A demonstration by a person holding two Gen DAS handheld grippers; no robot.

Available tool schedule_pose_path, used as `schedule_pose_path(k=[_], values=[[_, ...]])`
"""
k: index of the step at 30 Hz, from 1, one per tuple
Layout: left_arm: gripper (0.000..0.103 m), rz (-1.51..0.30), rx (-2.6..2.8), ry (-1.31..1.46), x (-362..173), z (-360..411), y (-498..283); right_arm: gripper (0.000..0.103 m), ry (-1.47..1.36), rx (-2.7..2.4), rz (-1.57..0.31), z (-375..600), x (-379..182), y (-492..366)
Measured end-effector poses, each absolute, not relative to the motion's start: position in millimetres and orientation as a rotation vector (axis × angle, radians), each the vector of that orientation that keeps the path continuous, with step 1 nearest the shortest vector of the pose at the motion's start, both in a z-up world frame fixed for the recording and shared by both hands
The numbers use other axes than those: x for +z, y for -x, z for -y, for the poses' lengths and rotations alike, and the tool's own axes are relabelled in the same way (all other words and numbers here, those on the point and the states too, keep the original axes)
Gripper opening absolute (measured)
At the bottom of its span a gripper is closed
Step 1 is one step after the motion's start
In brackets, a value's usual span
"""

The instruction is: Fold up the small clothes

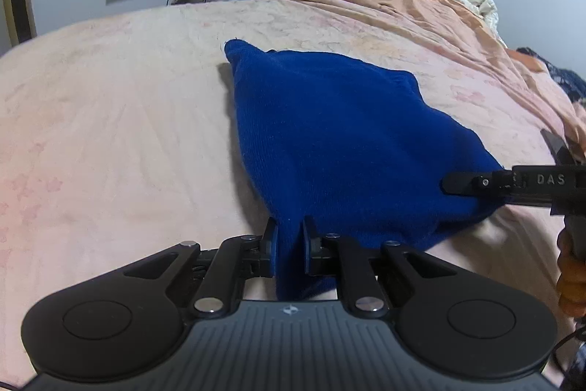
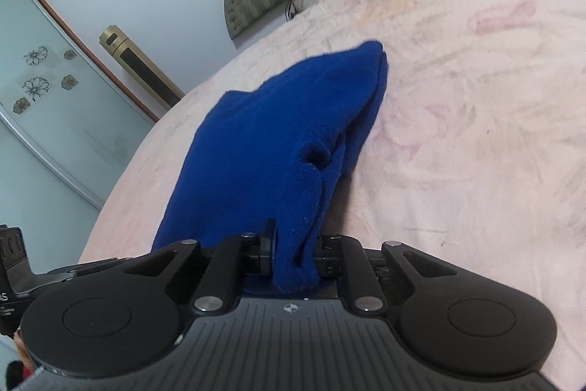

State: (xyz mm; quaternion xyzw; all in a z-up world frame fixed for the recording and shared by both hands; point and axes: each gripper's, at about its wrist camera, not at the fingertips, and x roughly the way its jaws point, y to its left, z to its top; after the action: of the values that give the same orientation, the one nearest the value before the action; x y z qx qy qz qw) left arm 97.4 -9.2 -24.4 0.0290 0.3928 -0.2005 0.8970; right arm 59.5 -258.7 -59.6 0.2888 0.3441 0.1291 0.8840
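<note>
Left wrist view: your left gripper [image 1: 289, 244] clamps near edge of blue garment [image 1: 329, 141]; right gripper [image 2: 293, 251] clamps another edge. Garment lifted over pink bed [image 1: 110, 134], partly doubled; fold unfinished, laying flat remains.

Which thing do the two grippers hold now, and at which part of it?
Both hold the blue garment. The left gripper is shut on a bunch of its near edge; the right gripper is shut on another near corner. The rest lies on the bed.
</note>
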Motion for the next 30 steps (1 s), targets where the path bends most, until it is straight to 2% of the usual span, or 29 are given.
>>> schedule_pose_path(k=[3,7,9,10,11,12,15,16,19,22,26,30], values=[[0.012,-0.802,-0.392,-0.105,-26,12,-89,0.031,-0.538,0.217,-0.741,255,-61,-57],[0.013,-0.775,-0.39,-0.141,-21,14,-79,0.038,-0.452,0.186,-0.73,246,-54,-46],[0.014,-0.754,-0.41,-0.127,-14,12,-80,0.047,-0.44,0.189,-0.732,246,-51,-47],[0.014,-0.747,-0.413,-0.111,-11,9,-83,0.058,-0.455,0.2,-0.734,248,-51,-49],[0.015,-0.744,-0.409,-0.091,-8,5,-89,0.064,-0.482,0.211,-0.731,253,-50,-51],[0.016,-0.742,-0.403,-0.069,-4,2,-96,0.065,-0.51,0.219,-0.722,257,-50,-54],[0.028,-0.751,-0.405,0.008,3,-8,-126,0.065,-0.613,0.222,-0.708,280,-54,-71],[0.036,-0.757,-0.409,0.036,4,-9,-137,0.065,-0.656,0.225,-0.716,288,-58,-80],[0.068,-0.778,-0.437,0.119,4,-10,-175,0.063,-0.754,0.262,-0.731,306,-70,-111],[0.07,-0.814,-0.457,0.173,-4,-2,-210,0.062,-0.813,0.299,-0.72,314,-77,-141],[0.07,-0.864,-0.45,0.192,-16,14,-250,0.051,-0.816,0.319,-0.713,316,-82,-180],[0.07,-0.881,-0.453,0.248,-25,21,-278,0.048,-0.817,0.351,-0.718,317,-86,-214]])
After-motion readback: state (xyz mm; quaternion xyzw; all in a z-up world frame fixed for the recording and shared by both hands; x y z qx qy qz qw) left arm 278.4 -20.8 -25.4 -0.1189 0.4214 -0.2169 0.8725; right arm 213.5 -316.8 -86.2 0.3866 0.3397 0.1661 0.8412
